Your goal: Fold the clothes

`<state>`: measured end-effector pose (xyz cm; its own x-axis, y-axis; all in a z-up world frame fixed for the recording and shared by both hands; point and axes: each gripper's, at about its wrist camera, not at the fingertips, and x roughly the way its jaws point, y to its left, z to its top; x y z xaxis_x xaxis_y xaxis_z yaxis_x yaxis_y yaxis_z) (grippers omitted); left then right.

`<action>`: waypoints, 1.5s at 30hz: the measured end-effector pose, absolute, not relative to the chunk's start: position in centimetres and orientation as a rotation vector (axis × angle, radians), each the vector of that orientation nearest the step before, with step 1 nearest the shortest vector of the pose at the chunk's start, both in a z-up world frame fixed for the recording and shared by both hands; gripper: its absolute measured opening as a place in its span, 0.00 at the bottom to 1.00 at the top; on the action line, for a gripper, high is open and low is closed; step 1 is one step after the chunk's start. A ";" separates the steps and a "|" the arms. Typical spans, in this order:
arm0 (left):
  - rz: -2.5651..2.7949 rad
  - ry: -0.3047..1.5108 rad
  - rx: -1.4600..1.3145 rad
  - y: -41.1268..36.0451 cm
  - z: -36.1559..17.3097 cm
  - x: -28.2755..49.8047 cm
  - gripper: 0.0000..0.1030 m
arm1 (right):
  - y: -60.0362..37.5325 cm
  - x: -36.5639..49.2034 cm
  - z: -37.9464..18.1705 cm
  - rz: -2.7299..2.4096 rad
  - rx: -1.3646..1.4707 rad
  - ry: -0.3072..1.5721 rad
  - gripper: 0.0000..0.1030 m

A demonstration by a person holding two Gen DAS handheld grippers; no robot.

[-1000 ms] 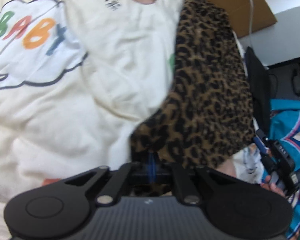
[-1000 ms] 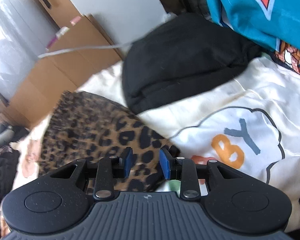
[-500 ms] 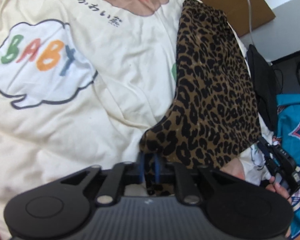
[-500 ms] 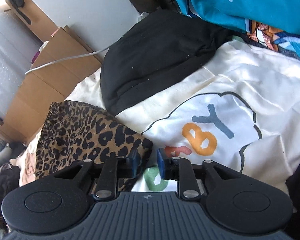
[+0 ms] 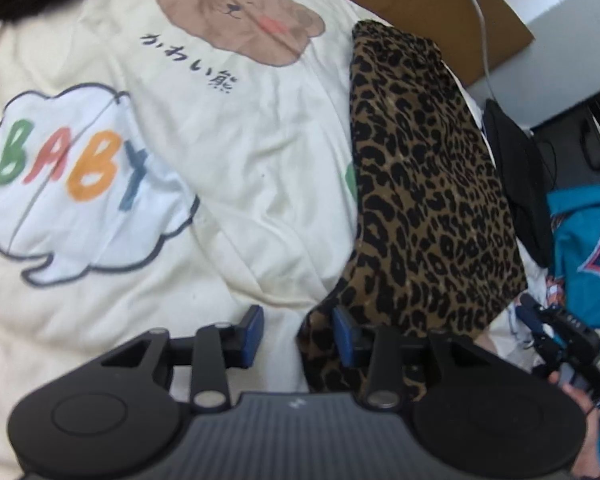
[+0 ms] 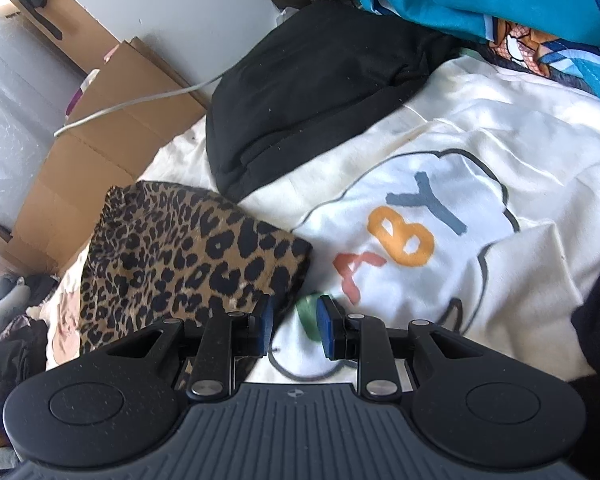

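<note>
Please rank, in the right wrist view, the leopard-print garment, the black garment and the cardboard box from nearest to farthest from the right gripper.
From the right gripper:
1. Leopard-print garment, just left of the fingers.
2. Black garment, beyond, centre.
3. Cardboard box, farthest, upper left.

1. A cream bed cover [image 6: 500, 128] with a cloud print fills the near area.
2. Behind it stands a brown cardboard box [image 6: 112, 148], and a white cable [image 6: 140, 102] runs over it.
3. A pale grey wall [image 6: 172, 4] rises behind the box.
4. Bright daylight comes from the left side.
</note>
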<state>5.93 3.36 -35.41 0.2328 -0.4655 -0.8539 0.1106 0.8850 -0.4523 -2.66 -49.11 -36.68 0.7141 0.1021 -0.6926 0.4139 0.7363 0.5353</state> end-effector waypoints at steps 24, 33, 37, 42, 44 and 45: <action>-0.624 1.234 -0.524 4.6 -35.9 6.7 0.36 | -47.3 -3.0 -36.4 -0.166 0.699 0.829 0.25; -0.657 1.273 -0.531 4.0 -38.0 8.7 0.36 | -47.1 -3.0 -36.5 -0.159 0.694 0.837 0.25; -0.765 1.373 -0.552 3.8 -39.2 9.7 0.39 | -47.2 -3.1 -36.6 -0.159 0.695 0.840 0.25; -0.800 1.438 -0.589 4.7 -39.8 9.7 0.38 | -47.3 -3.2 -36.8 -0.165 0.704 0.836 0.25; -0.790 1.437 -0.616 5.1 -39.7 9.3 0.38 | -47.2 -3.0 -36.8 -0.162 0.707 0.833 0.25; -0.783 1.436 -0.627 5.2 -39.7 9.1 0.38 | -47.1 -3.0 -36.7 -0.160 0.708 0.830 0.25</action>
